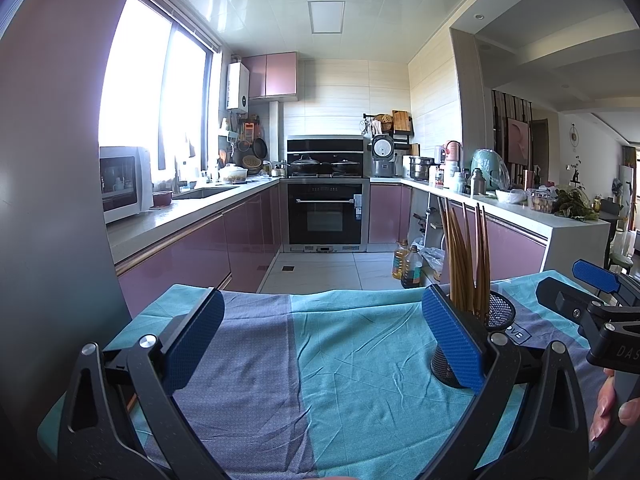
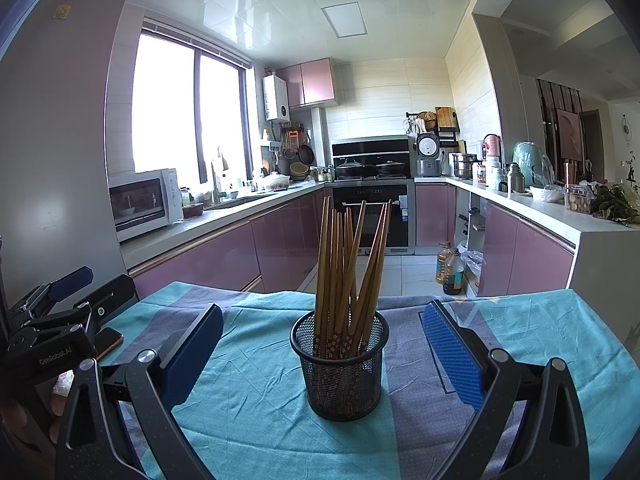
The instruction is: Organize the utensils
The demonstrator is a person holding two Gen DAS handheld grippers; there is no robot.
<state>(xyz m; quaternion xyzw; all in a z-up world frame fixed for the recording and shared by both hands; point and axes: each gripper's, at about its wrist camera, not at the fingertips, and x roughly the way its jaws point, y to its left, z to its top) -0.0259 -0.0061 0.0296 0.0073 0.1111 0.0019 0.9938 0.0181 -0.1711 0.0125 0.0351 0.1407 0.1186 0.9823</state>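
Here, chopsticks (image 2: 348, 276) upright in mesh cup (image 2: 340, 376), jaws wide, cloth (image 2: 248, 400) bare around

Wooden chopsticks (image 2: 344, 276) bundled upright, splayed, inside black mesh cup (image 2: 340, 372) standing on cloth.

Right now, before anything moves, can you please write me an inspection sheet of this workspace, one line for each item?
Surface: table under a wrinkled teal and grey cloth.
Job's things: wooden chopsticks upright in a black mesh cup; none loose on the cloth.
Clutter: a phone at the left edge.
Grippers: left gripper open, empty; right gripper open, fingers on either side of the cup, apart from it.
Cables: nothing seen.
Surroundings: kitchen; microwave, oven, oil bottles on floor.
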